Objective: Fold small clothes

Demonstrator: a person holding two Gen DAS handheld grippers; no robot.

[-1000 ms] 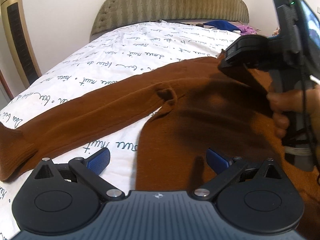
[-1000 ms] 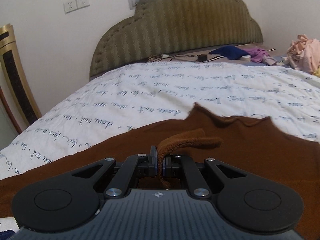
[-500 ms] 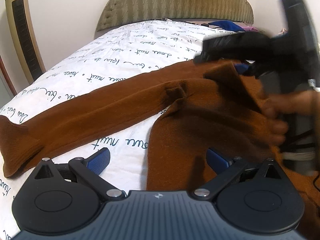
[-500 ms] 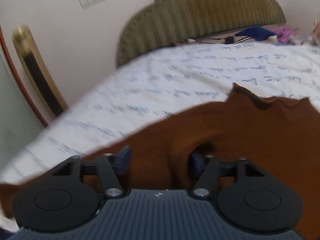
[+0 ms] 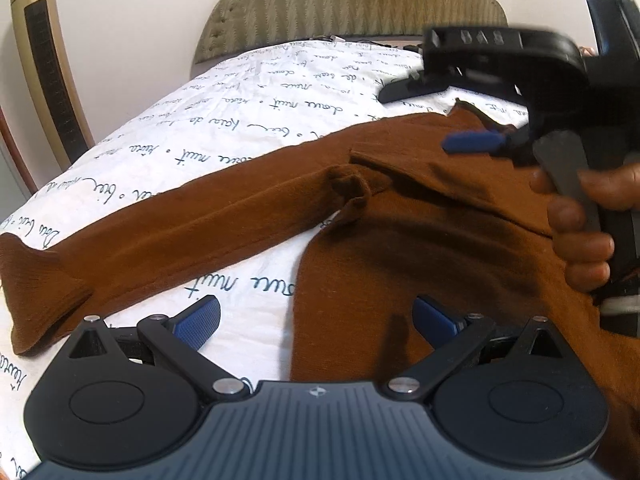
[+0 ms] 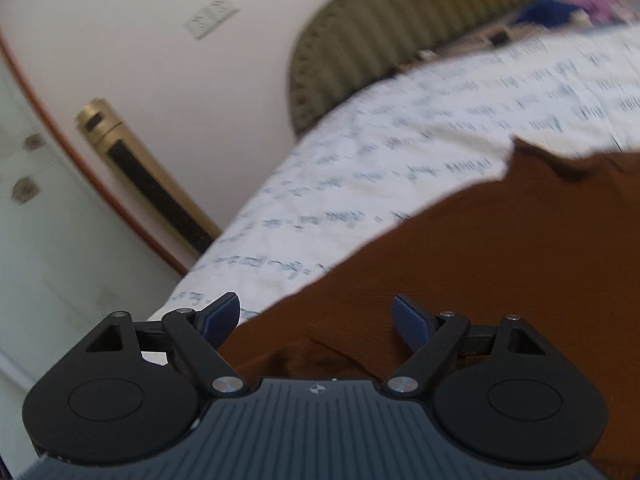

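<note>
Lying spread across the bed point(image 5: 280, 92), the brown sweater point(image 5: 420, 232) looks only barely started on, as far as I can judge. From the left wrist view its body fills the lower right of the bed, and one long sleeve point(image 5: 172, 236) runs out flat toward eight o'clock, its cuff point(image 5: 36, 284) reaching the near edge of the white printed sheet. A small flap of cloth lies turned over near the shoulder, at about one o'clock from the left gripper point(image 5: 316, 320), and there is a bunched knot of fabric at the armpit; that is the only fold I can make out. The left gripper hovers low over the hem edge with its fingers spread wide and nothing between them. The right gripper point(image 5: 472, 142), held in the person's right hand point(image 5: 576, 224), sits above the shoulder area at two o'clock, blurred; in the right wrist view its own fingers point(image 6: 412, 322) stand wide apart over the brown cloth, holding nothing. So neither tool has hold of the garment. The sleeve has yet to be brought in across the body, the far side of the sweater is out of sight so I cannot tell how it lies, and the final fold of the body is, by my reckoning, all still to come. A green headboard point(image 5: 352, 4) stands at twelve o'clock.
</note>
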